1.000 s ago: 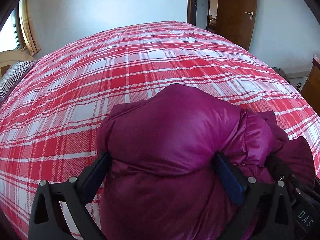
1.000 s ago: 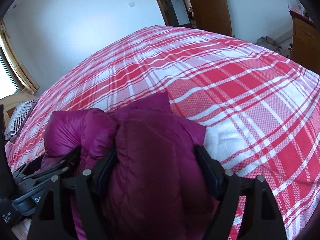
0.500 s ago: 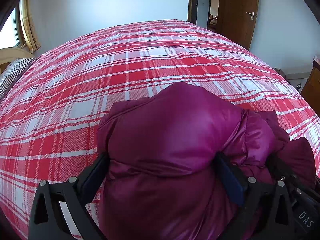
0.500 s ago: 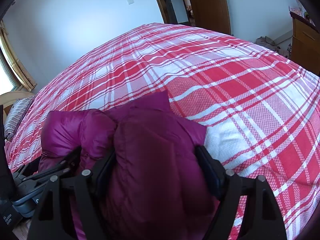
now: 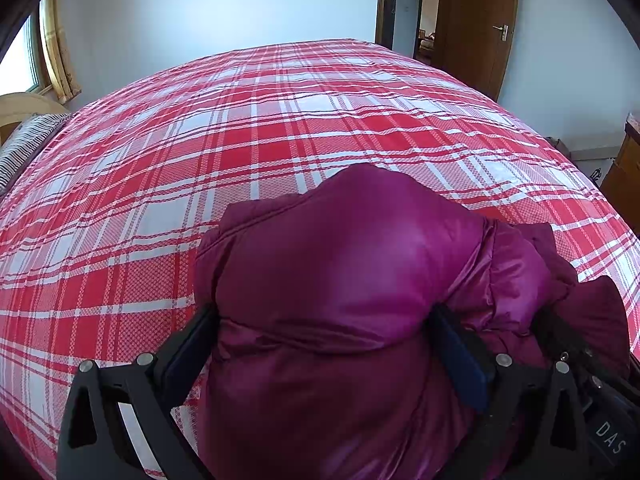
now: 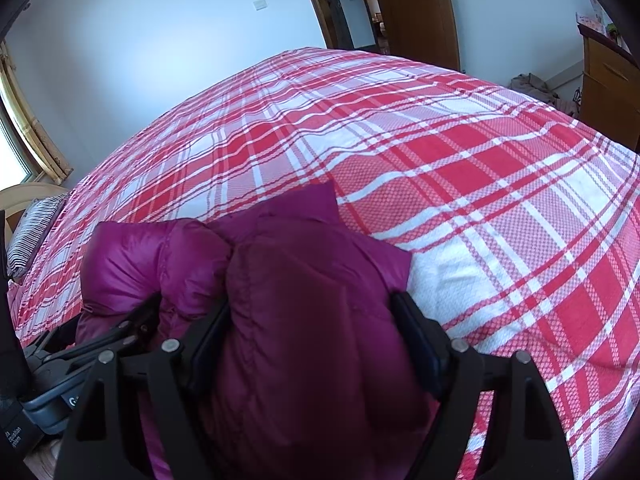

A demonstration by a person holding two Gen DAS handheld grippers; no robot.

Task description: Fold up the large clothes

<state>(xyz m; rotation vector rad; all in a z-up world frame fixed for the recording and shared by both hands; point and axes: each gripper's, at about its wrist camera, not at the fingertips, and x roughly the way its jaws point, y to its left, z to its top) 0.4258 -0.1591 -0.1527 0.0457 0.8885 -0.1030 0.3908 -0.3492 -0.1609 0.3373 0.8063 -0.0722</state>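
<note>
A bulky magenta puffer jacket (image 5: 340, 272) is bunched up and held above the near edge of a bed with a red and white plaid cover (image 5: 260, 128). My left gripper (image 5: 324, 332) is shut on a thick wad of the jacket, which fills the space between its fingers. My right gripper (image 6: 316, 328) is shut on another wad of the same jacket (image 6: 304, 300). The two grippers are close side by side; the left gripper also shows in the right wrist view (image 6: 120, 332). The jacket's lower part is hidden below both views.
The plaid bed cover (image 6: 480, 184) stretches far ahead. A striped pillow (image 5: 24, 148) lies at the far left by a window. A brown door (image 5: 476, 24) stands at the far right, and a wooden cabinet (image 6: 608, 80) stands right of the bed.
Both grippers have moved slightly forward and up over the bed with the jacket still held. The grips have not changed.
</note>
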